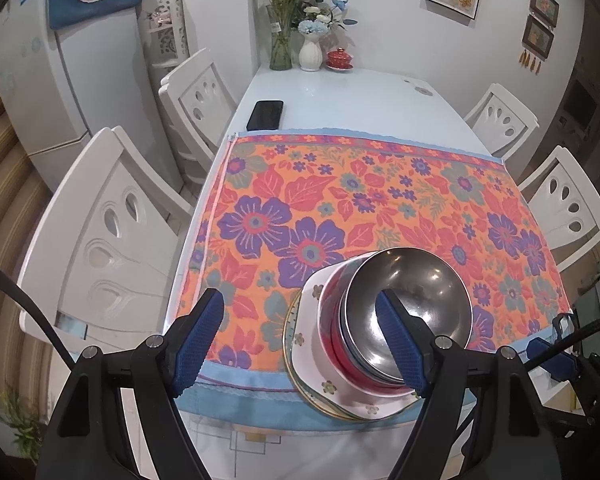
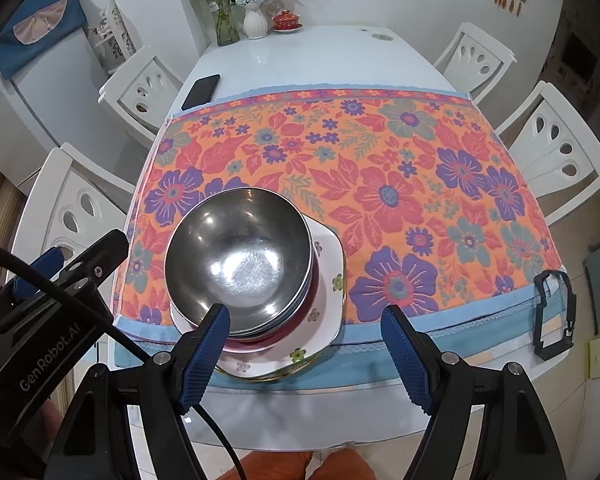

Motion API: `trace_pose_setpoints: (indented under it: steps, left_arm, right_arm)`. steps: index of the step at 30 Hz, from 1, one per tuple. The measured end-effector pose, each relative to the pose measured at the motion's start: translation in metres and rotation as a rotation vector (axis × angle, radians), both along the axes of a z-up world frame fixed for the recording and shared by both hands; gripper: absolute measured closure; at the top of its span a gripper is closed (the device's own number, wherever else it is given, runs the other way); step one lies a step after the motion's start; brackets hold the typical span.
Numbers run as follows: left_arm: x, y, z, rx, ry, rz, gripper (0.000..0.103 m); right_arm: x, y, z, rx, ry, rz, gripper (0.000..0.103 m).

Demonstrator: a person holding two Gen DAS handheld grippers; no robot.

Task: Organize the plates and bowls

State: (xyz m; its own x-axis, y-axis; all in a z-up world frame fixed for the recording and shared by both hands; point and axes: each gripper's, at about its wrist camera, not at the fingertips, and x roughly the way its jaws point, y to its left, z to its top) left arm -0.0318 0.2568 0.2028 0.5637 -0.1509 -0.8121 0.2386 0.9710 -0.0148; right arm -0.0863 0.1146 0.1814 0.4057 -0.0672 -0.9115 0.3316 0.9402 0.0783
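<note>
One stack of dishes stands near the front edge of the floral cloth (image 1: pixel 340 192) (image 2: pixel 380 184). On top is a steel bowl (image 1: pixel 416 292) (image 2: pixel 240 256), nested in more bowls with a red one (image 1: pixel 336 344) (image 2: pixel 256 344) lowest. Under them lie white flowered plates (image 1: pixel 312 360) (image 2: pixel 328 320). My left gripper (image 1: pixel 308 332) hangs open above the stack's left side, its right finger in front of the steel bowl. My right gripper (image 2: pixel 304 352) is open too, right of the stack, its left fingertip over the bowl's near rim. Neither holds anything.
A black phone (image 1: pixel 265 114) (image 2: pixel 201 91) lies past the cloth. Vases (image 1: pixel 310 53) and a red lidded cup (image 1: pixel 339 58) stand at the table's far end. White chairs (image 1: pixel 112 236) (image 2: pixel 556 148) flank both sides. A black clip (image 2: pixel 552 316) sits at the cloth's right front.
</note>
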Motion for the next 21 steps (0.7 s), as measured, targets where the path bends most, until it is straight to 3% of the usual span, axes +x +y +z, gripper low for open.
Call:
trace_pose_setpoints:
  steps: [21]
  left_arm:
    - [0.014, 0.009, -0.007, -0.002, 0.021, -0.02, 0.026]
  right_arm:
    - [0.009, 0.011, -0.001, -0.013, 0.018, -0.018, 0.027]
